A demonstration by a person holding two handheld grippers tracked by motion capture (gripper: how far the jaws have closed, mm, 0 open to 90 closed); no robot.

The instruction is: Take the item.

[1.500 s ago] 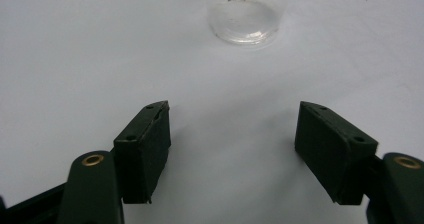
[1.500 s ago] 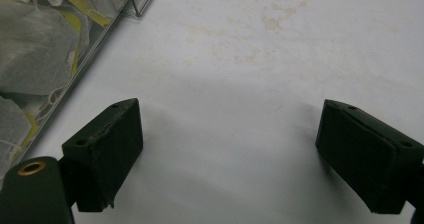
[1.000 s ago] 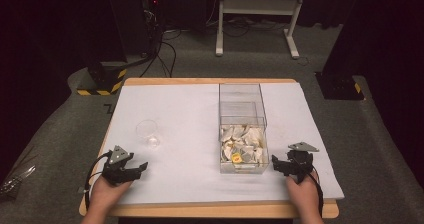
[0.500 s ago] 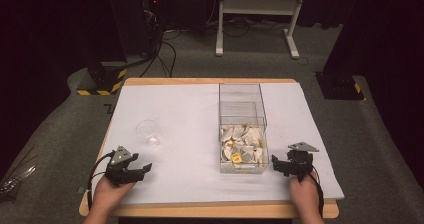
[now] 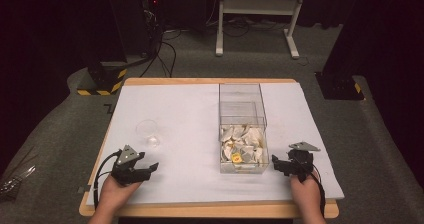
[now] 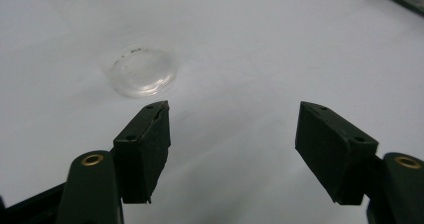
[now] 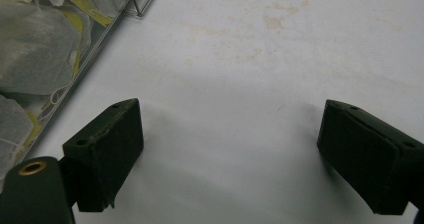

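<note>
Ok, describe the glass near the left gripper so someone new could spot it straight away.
Start at the clear box of tea bags standing on the white table. Look across to the table's left side, just ahead of the open left gripper: the glass stands there alone. It is the only round, see-through, empty thing on the sheet.

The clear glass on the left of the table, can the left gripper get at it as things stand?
Probably yes. The left gripper sits open just short of the glass, with bare white table cover between them. The clear box stands well off to the side.
</note>
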